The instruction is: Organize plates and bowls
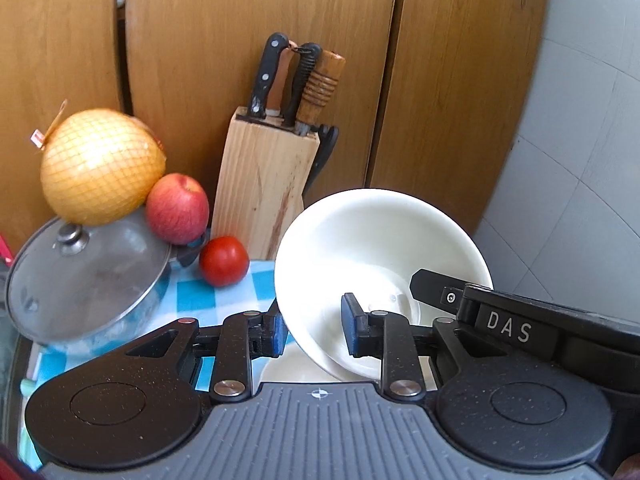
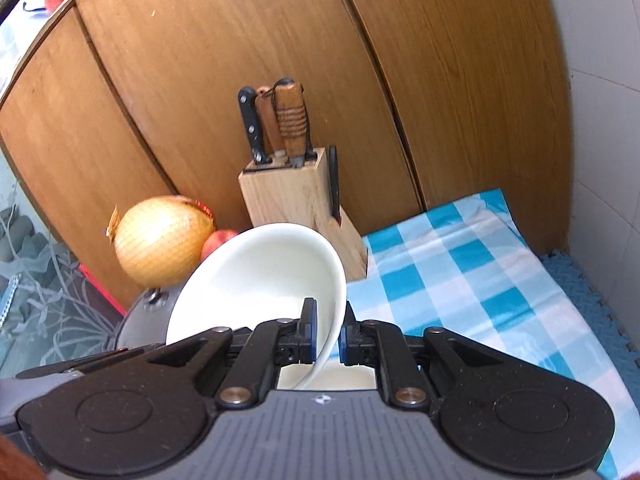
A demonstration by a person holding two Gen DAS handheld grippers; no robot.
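Observation:
A white bowl [image 1: 376, 240] hangs tilted above the blue checked cloth [image 1: 224, 296], held from both sides. My left gripper [image 1: 316, 328] is shut on the bowl's left wall, one pad outside and the other inside. A black finger [image 1: 436, 290] of the right gripper reaches into the bowl from the right. In the right wrist view the same bowl [image 2: 260, 272] leans left, and my right gripper [image 2: 326, 338] is shut on its thin right rim. A pale dish surface [image 2: 328, 376] shows below the fingers; I cannot tell what it is.
A wooden knife block [image 1: 264, 184] stands against the wooden cabinet doors [image 1: 240, 20]. Left of it sit a netted pomelo [image 1: 100, 168], an apple [image 1: 178, 208], a tomato [image 1: 224, 260] and a pot with a glass lid [image 1: 88, 276]. Checked cloth [image 2: 460, 272] stretches right toward a tiled wall [image 2: 600, 160].

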